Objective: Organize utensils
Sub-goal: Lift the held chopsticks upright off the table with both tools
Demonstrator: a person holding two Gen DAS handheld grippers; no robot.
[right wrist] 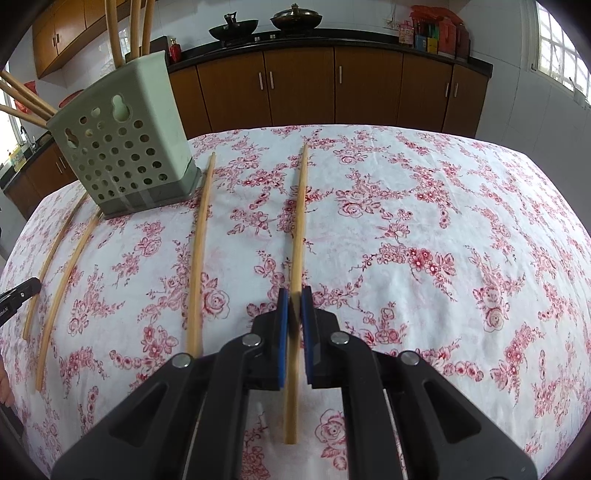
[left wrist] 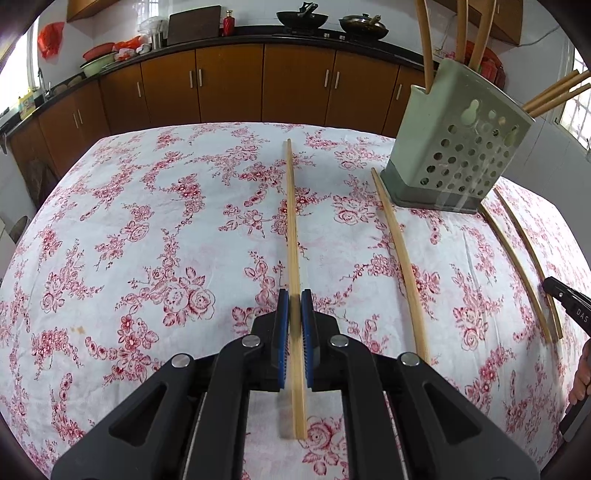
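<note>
My left gripper (left wrist: 294, 295) is shut on a wooden chopstick (left wrist: 291, 221) that runs straight away from me over the floral tablecloth (left wrist: 147, 221). My right gripper (right wrist: 294, 293) is likewise shut on a chopstick (right wrist: 299, 221). Loose chopsticks lie between them: one (left wrist: 400, 266) to the right in the left wrist view, and one (right wrist: 199, 251) to the left in the right wrist view. A pale green perforated utensil holder (left wrist: 458, 147) (right wrist: 125, 147) stands at the back between the grippers, with several wooden sticks upright in it.
The right gripper's tip (left wrist: 565, 302) and a hand (left wrist: 581, 373) show at the right edge by two chopsticks (left wrist: 517, 266). The left gripper's tip (right wrist: 22, 291) shows at the left edge. Brown cabinets (left wrist: 229, 81) and a counter with woks (left wrist: 302, 17) stand behind the table.
</note>
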